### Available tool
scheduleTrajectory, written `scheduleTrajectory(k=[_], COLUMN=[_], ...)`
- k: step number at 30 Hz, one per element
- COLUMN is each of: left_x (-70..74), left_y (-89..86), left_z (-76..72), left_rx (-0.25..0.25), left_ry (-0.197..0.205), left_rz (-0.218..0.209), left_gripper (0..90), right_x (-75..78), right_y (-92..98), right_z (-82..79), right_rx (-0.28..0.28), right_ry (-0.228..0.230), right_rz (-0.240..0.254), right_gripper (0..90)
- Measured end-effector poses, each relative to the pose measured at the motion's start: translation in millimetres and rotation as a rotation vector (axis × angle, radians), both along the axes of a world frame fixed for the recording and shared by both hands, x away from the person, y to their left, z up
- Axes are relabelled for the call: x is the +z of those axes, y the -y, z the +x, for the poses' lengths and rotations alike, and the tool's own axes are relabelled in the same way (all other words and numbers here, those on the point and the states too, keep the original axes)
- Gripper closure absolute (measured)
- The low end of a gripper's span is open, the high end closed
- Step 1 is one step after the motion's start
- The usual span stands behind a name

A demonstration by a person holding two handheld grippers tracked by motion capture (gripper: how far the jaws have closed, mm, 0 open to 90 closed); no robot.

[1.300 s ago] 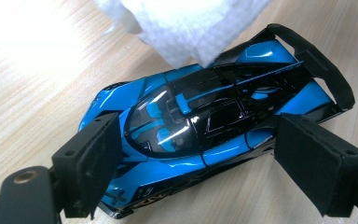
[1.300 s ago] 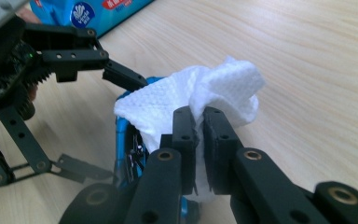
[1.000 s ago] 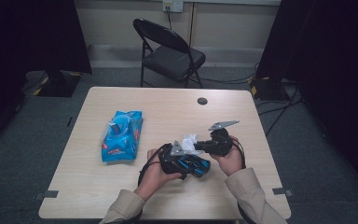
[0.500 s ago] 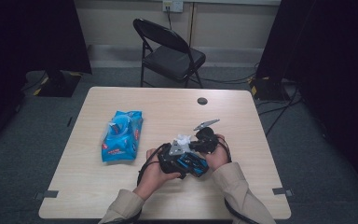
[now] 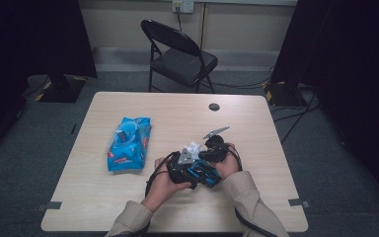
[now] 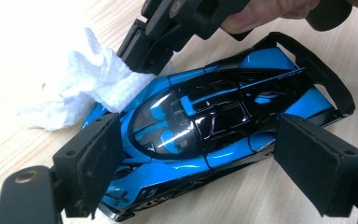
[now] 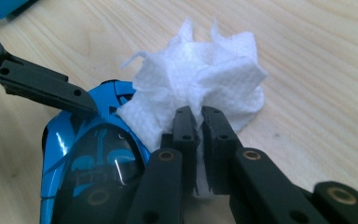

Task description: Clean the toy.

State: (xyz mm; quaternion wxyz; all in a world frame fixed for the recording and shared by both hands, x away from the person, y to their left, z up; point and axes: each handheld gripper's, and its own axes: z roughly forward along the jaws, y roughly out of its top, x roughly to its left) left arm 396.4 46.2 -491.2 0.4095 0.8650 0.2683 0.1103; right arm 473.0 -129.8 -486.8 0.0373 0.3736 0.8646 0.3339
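Blue and black toy car sitting on the light wood table, near the front edge and a bit right of centre, between both hands. Low, glossy body with a dark canopy and a black wing at the back.

Left gripper clamped on the car across its width, one black pad against each flank, jaws spread wide to fit the body. Looks like a firm side-to-side hold, car flat on the table.

Right gripper pinched tight on a crumpled white wipe, jaws together with the wipe bunched up and fanning out past the tips. Wipe touching the nose end of the car, right by the front of the canopy, with part of it resting on the table next to the car. Seen from the left gripper view, same wipe at the upper left, right gripper coming in from the top with fingers of the hand behind it.

Off to the left on the table, well apart from the car: a blue pack of wipes, lying flat. Small dark round thing near the far edge. Black folding chair behind the table.
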Motion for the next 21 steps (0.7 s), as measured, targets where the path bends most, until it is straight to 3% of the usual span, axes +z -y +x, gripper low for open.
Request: scheduleTrajectory(k=[8,21], left_x=[1.2,1.4], left_y=[0.6,2.1], left_z=[0.3,0.0], left_rx=[-0.001,0.006], left_ry=[-0.004,-0.007], left_rz=[0.015,0.014], left_gripper=[15.2,15.2], right_x=[-1.0,1.2], right_y=[15.7,41.2], right_z=[-4.1,-15.8], right_rx=[0.015,0.032], right_ry=[-0.028,-0.056], right_rz=[0.031,0.033], right_gripper=[85.0,84.9])
